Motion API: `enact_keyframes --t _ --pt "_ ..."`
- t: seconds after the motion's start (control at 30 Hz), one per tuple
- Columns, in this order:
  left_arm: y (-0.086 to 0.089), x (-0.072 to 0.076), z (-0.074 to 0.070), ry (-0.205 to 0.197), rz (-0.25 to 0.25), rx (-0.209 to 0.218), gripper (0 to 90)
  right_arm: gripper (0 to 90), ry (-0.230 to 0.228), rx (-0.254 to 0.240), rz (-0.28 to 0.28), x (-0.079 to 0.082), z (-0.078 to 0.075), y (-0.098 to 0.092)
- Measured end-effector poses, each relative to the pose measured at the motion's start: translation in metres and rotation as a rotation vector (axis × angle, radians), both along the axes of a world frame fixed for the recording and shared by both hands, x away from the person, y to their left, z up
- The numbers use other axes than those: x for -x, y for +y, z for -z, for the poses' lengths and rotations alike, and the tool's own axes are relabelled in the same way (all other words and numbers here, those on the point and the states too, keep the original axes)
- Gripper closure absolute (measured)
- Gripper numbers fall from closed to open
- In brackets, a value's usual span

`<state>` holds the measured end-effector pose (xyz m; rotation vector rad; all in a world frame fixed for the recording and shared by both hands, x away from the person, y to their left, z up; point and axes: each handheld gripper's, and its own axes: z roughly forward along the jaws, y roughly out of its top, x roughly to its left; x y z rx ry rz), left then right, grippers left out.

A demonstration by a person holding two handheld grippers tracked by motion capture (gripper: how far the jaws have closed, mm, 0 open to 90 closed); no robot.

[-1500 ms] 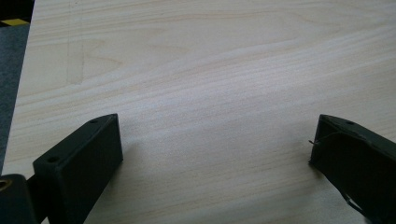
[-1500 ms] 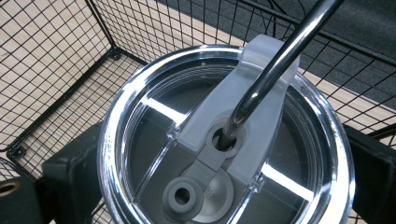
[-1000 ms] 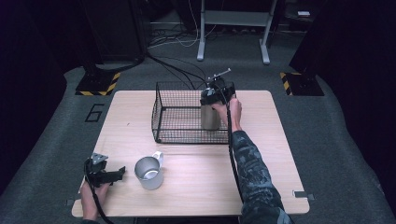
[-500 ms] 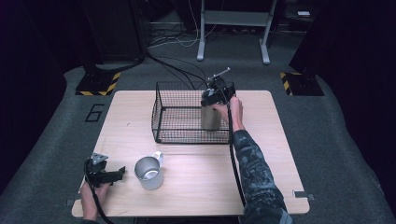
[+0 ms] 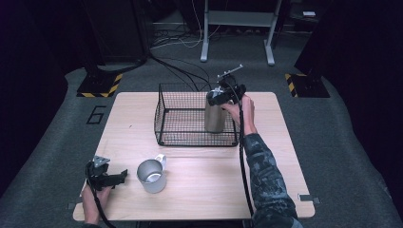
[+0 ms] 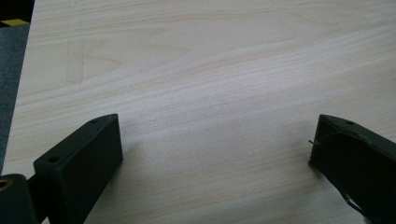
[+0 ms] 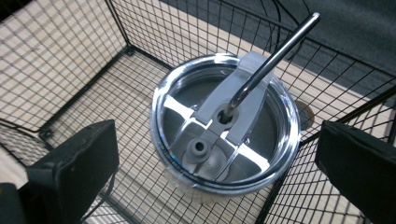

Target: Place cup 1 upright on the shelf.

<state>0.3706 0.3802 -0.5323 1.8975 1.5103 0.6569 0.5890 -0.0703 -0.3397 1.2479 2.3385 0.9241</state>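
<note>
The right gripper (image 7: 215, 182) hangs released, jaws wide, above the lidded steel tumbler (image 7: 225, 125) standing in the wire basket (image 5: 171, 124). Withdraw straight upward, clear of the metal straw (image 7: 273, 58). The left gripper (image 6: 217, 154) rests unclenched on the table (image 6: 210, 70).

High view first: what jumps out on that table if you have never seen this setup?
A black wire basket sits toward the table's far side, with a tall steel tumbler with a clear lid and metal straw standing in its right end. The right gripper hovers just above it; in its own view the jaws stand open either side of the lid. Near the front edge a shiny metal mug with a handle stands beside the left gripper, also open.
</note>
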Motion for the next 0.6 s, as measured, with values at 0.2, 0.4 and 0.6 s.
enact_keyframes --t 0.2,0.4,0.6 --pt "0.0 0.0 0.0 0.0 -0.001 0.0 2.0 0.0 -0.024 -0.043 -0.036 0.02 -0.014 -0.009" --pt "0.0 0.0 0.0 0.0 0.0 0.0 2.0 0.0 -0.052 -0.06 -0.064 0.046 -0.021 -0.018" --pt "0.0 0.0 0.0 0.0 -0.001 0.001 1.9 0.0 -0.082 -0.056 -0.109 0.069 -0.018 -0.025"
